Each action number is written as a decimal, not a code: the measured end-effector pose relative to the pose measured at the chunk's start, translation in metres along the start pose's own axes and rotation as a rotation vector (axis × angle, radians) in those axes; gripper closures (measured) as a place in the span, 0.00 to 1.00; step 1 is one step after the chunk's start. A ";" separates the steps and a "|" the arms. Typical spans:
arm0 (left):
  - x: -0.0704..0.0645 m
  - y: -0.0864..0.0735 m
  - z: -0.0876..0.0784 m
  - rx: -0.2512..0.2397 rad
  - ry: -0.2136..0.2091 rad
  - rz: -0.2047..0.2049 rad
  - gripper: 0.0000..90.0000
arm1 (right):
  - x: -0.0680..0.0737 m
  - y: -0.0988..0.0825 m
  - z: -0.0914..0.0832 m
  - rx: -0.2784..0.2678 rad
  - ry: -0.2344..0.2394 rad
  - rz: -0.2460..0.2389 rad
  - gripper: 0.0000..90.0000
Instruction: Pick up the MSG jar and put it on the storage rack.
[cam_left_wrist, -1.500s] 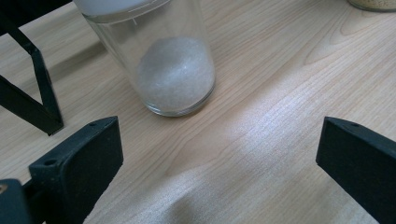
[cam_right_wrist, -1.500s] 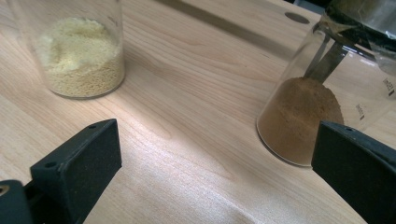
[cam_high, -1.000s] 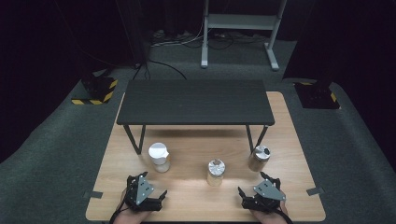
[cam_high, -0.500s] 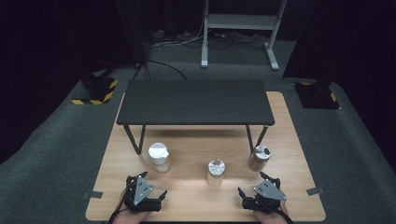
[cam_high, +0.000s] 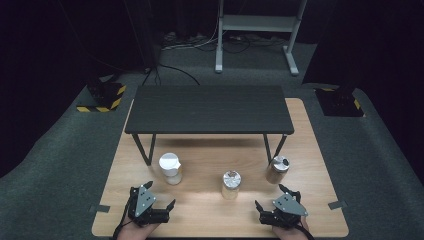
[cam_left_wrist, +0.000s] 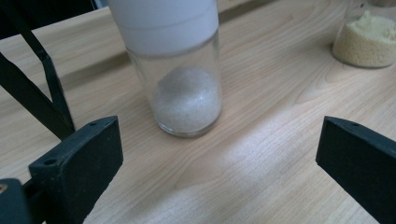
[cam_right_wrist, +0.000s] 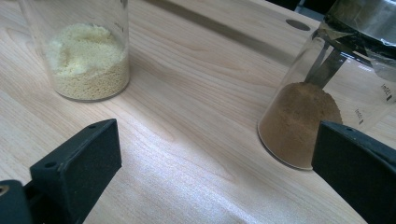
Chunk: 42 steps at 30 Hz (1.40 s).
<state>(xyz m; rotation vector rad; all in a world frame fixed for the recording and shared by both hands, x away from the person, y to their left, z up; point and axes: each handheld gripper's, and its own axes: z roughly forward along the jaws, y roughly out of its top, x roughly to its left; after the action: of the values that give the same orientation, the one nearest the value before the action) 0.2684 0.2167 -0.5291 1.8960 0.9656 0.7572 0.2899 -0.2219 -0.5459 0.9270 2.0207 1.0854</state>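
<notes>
The room is dark. A light wooden bench (cam_high: 310, 150) sits on grey carpet floor (cam_high: 60, 165) in the middle of the frame. A small black table (cam_high: 207, 109) stands on it. At the top, a white metal stand (cam_high: 257, 22) and black cables (cam_high: 175, 67).

Two hand-held black two-jaw grippers, left gripper (cam_high: 159, 197) and right gripper (cam_high: 276, 196), each topped by a grey three-cornered plate dotted with small dark screws. Blocky matte-black jaws, one with a round hole near its tip. Thin black cable trailing behind the left.
</notes>
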 end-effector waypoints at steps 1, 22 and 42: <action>0.001 0.001 0.000 -0.003 0.002 -0.002 0.01 | 0.000 0.000 0.000 0.000 0.000 -0.001 0.01; 0.005 0.030 0.012 -0.051 0.003 0.001 0.01 | 0.001 0.000 0.000 0.001 0.008 -0.012 0.01; 0.011 0.041 0.036 -0.076 0.032 -0.031 0.01 | 0.000 0.000 0.000 0.002 0.017 -0.007 0.01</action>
<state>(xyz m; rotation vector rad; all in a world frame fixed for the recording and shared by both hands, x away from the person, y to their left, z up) 0.3160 0.1969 -0.5081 1.8043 0.9698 0.7970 0.2901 -0.2217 -0.5460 0.9142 2.0372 1.0915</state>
